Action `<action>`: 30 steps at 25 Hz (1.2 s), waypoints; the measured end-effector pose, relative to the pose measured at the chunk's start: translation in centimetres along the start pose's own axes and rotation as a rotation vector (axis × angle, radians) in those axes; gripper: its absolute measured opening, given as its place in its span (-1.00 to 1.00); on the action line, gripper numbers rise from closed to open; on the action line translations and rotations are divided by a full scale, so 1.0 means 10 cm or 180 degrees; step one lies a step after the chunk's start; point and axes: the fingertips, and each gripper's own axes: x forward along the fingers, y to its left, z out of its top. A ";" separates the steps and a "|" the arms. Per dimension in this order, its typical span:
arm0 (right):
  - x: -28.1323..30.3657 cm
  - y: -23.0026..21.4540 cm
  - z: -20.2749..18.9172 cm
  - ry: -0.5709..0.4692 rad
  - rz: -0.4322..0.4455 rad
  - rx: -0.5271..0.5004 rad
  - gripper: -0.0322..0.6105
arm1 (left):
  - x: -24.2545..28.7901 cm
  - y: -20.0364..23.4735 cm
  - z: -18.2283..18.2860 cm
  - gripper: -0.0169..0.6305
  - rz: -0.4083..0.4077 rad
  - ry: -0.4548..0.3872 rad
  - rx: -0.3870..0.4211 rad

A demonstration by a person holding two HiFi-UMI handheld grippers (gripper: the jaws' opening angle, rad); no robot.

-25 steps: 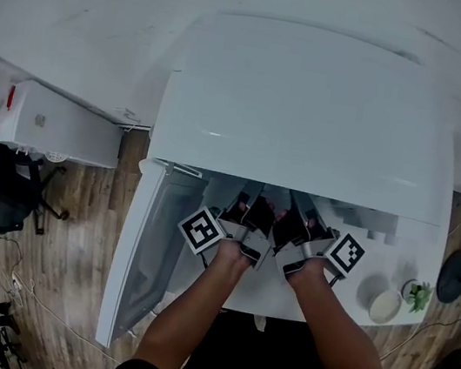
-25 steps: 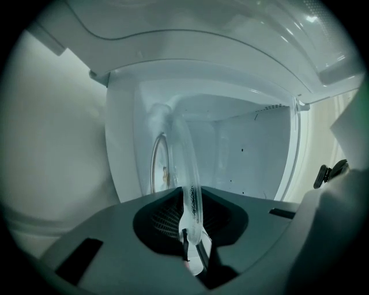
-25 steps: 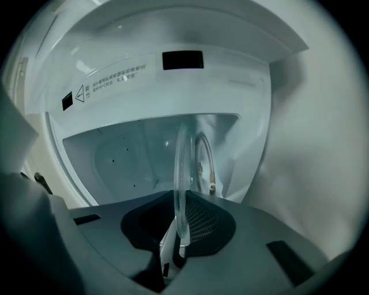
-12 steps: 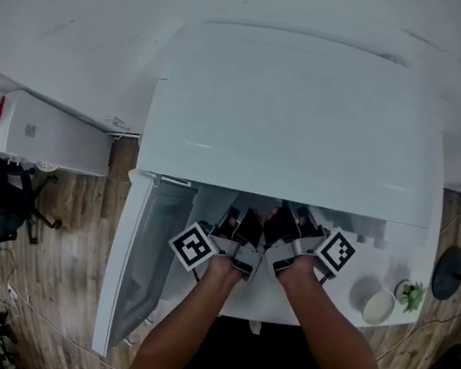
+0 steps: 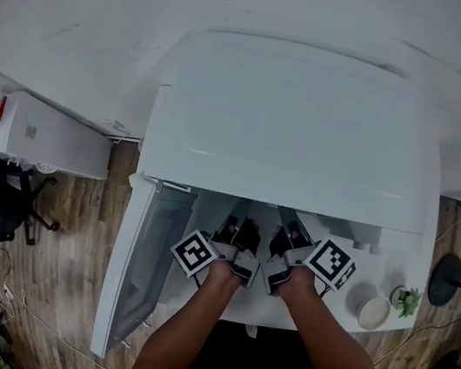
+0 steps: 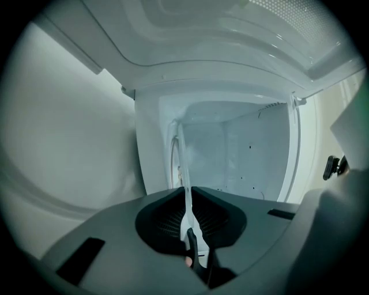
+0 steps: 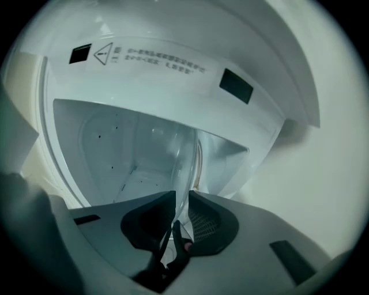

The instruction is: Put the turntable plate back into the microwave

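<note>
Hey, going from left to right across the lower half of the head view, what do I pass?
White box unit → open microwave door → left gripper → right gripper, both clamped on the glass turntable plate → white bowl → small potted plant → black round stand base.
</note>
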 end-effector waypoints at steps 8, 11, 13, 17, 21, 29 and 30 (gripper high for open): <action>-0.16 0.16 0.00 -0.0019 0.0108 -0.0663 -0.85 | -0.08 0.13 -0.06 -0.79 0.0226 0.0061 0.0275; -0.21 0.36 -0.03 0.0002 0.0268 -0.1330 -0.85 | -0.25 0.15 -0.09 -0.79 0.0344 0.0129 0.0574; -0.27 0.48 -0.09 0.0029 0.0326 -0.1959 -0.85 | -0.38 0.12 -0.12 -0.79 0.0444 0.0181 0.0829; -0.41 0.73 -0.25 0.0107 0.0491 -0.2965 -0.85 | -0.58 -0.12 -0.17 -0.79 0.0378 0.0301 0.1535; -0.50 0.83 -0.42 0.0324 0.0534 -0.3368 -0.84 | -0.74 -0.39 -0.32 -0.79 0.0323 0.0587 0.2636; -0.85 0.94 -0.57 0.0297 0.0430 -0.3861 -0.85 | -0.96 -0.67 -0.48 -0.79 0.0450 0.0829 0.3922; -0.89 0.96 -0.56 0.0277 0.0409 -0.3868 -0.85 | -0.98 -0.70 -0.50 -0.79 0.0447 0.0830 0.3943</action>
